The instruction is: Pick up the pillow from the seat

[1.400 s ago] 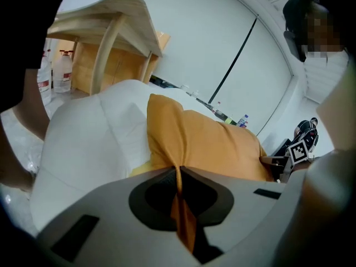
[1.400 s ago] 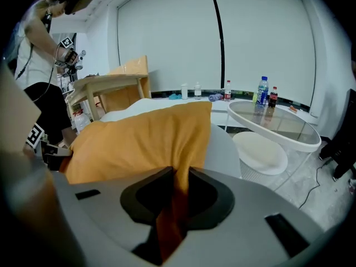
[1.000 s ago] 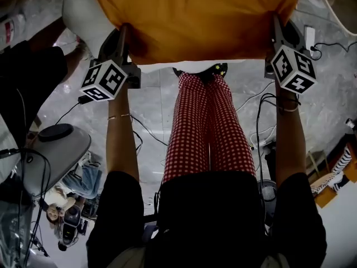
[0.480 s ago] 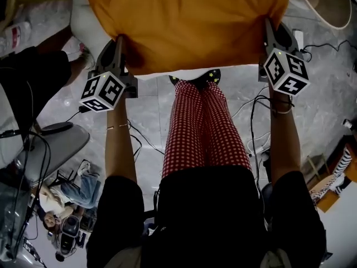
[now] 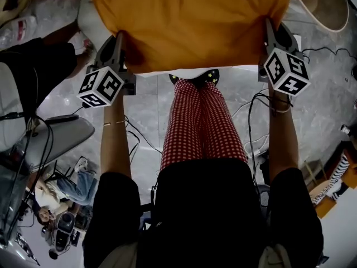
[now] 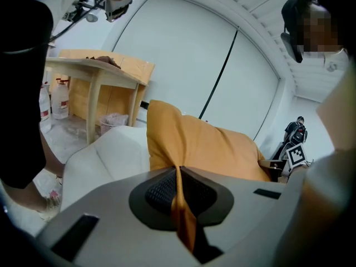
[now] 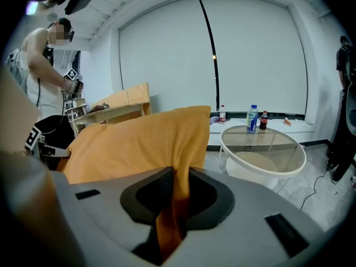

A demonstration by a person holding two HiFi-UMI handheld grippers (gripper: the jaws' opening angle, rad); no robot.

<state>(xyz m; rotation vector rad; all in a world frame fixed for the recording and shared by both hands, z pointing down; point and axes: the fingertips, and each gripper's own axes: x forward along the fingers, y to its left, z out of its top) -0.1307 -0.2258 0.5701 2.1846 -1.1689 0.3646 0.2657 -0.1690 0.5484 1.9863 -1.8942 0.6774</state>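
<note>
Above the floor (image 5: 146,115), left tongs (image 5: 119,39) and right tongs (image 5: 267,28) raised pillow (image 5: 189,21) higher.

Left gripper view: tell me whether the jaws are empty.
No, the left gripper is shut on a fold of the orange pillow.

Orange pillow (image 7: 139,143) pinched in right gripper (image 7: 173,204)

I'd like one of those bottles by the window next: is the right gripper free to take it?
Probably not: the right gripper is shut on the pillow, so nothing else fits.
</note>
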